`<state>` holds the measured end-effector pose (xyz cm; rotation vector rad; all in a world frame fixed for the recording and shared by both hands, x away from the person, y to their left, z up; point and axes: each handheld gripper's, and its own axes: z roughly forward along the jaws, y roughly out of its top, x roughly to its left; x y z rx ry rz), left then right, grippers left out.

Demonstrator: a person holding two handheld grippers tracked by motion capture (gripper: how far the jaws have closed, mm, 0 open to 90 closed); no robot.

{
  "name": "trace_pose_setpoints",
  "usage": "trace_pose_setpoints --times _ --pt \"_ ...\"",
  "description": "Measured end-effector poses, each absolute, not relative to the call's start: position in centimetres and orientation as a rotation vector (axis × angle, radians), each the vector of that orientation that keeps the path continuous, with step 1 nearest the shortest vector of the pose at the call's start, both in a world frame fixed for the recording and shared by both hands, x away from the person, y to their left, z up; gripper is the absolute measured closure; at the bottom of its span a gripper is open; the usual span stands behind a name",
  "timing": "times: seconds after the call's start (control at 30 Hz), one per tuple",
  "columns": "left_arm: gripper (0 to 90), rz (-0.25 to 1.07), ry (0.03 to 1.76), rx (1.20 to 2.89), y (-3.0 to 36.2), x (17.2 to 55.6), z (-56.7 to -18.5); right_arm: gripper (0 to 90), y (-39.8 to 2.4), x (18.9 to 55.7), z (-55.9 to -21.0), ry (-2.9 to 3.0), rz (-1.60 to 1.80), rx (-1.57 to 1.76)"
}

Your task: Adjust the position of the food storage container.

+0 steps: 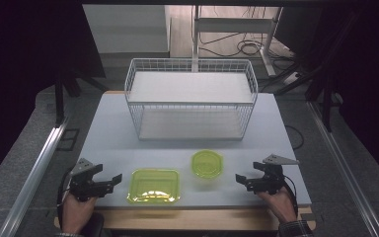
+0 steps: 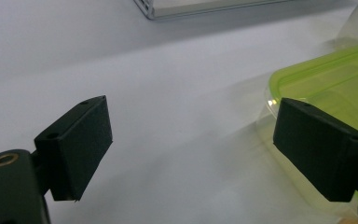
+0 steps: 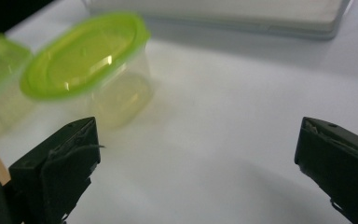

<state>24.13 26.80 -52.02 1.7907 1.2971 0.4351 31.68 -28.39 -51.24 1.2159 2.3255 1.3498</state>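
- Dark room with cables on the floor behind; a white tabletop (image 1: pixel 108 133) carries everything.
- White wire basket (image 1: pixel 191 101) stands at the far middle.
- Square green-lidded container (image 1: pixel 154 186) lies near the front edge, just right of the left gripper (image 1: pixel 114 179) (fingers apart, nothing between them).
- Small round green-lidded tub (image 1: pixel 207 164) sits beside it, left of the right gripper (image 1: pixel 240 178), whose fingers stand wide apart and empty.
- No readable writing on either lid.

White wire basket (image 1: pixel 191 98) at the back of the pale table (image 1: pixel 108 133), cables (image 1: pixel 242 47) beyond
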Motion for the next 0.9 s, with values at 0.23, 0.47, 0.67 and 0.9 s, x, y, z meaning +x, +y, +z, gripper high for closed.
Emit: trace_pose_setpoints --times 0.23,0.47,0.67,0.9 --pt "7.6 0.479 1.263 1.768 27.0 24.0 -52.3 0.0 -28.2 31.5 -51.0 2.339 1.371 1.235" --pt "6.4 0.504 1.243 1.780 26.8 24.0 -52.4 1.3 -28.1 31.5 -51.1 2.334 1.353 1.262" --pt "7.0 0.503 1.214 1.774 26.7 23.9 -52.3 7.7 -27.8 31.4 -50.8 2.342 1.308 1.239" --pt "7.0 0.513 1.178 1.809 26.0 23.8 -52.1 14.6 -27.2 31.2 -50.4 2.359 1.280 1.191"
